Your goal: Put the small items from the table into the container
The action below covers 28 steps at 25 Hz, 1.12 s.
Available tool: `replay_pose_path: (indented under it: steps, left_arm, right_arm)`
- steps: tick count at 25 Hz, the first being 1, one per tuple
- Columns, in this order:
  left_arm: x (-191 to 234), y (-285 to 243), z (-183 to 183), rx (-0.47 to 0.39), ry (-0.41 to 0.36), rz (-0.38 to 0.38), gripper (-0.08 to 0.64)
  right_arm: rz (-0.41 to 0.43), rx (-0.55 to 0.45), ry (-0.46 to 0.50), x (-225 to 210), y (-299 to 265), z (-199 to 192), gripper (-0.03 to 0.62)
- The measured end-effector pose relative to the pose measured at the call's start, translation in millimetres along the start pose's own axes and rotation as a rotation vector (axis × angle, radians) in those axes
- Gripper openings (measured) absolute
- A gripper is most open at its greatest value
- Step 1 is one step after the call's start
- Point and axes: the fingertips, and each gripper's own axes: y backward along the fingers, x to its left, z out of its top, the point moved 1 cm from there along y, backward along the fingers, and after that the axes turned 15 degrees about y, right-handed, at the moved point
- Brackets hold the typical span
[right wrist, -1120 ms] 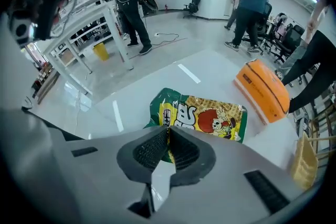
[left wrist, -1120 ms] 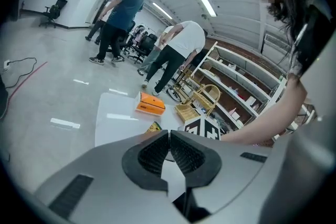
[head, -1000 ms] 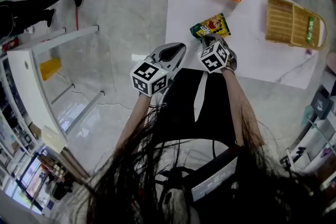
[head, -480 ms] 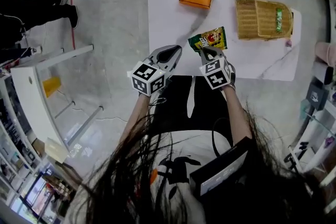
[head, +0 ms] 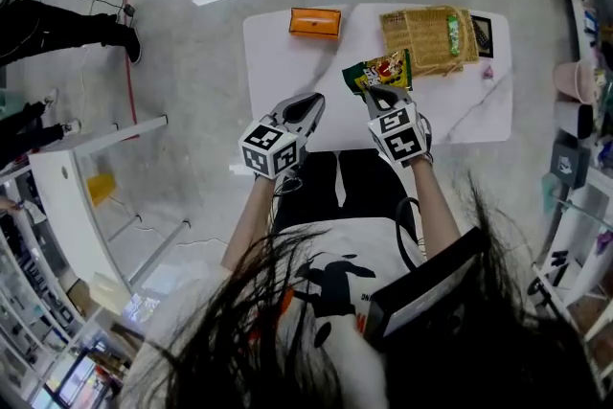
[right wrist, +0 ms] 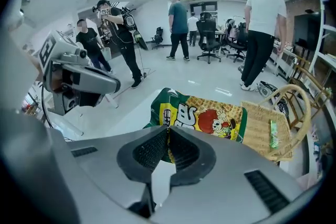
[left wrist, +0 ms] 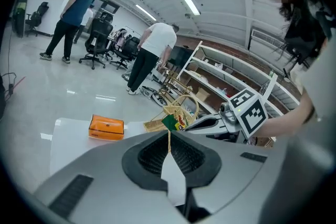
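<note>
Snack bag [head: 381, 70], green and yellow with a cartoon picture on it, is in the right gripper [head: 379, 93]. In the right gripper view the two jaws are clenched on one edge of the bag [right wrist: 210, 118], and the rest of the bag stands out beyond the tips. In the head view the bag is over the white table [head: 278, 62], just in front of the near left corner of the basket [head: 421, 41] and not inside it.

The woven basket with a handle stands at the far side of the table, right of the middle. A thin green packet [head: 452, 32] lies in it near its right end. An orange box [head: 315, 21] lies on the table at the far edge, left of the basket and apart from it.

The left gripper [head: 308, 104] is over the near edge of the table, to the left of the right gripper and apart from it. In the left gripper view its jaws [left wrist: 169, 136] are pressed together with nothing between them.

Behind the table, several people [right wrist: 265, 23] stand on the shiny floor.
</note>
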Motion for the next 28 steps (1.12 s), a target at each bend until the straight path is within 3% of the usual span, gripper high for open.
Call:
replay_pose_path:
  steps: [15, 28]
  left_arm:
    - [-47, -43, 40, -0.037, -0.032, 0.001, 0.009]
    - [-53, -44, 31, -0.019, -0.028, 0.016, 0.009]
  right_arm:
    - [-0.08, -0.024, -0.049, -118, 11, 9, 0.025]
    - [-0.137, 0.083, -0.173, -145, -9, -42, 0.034]
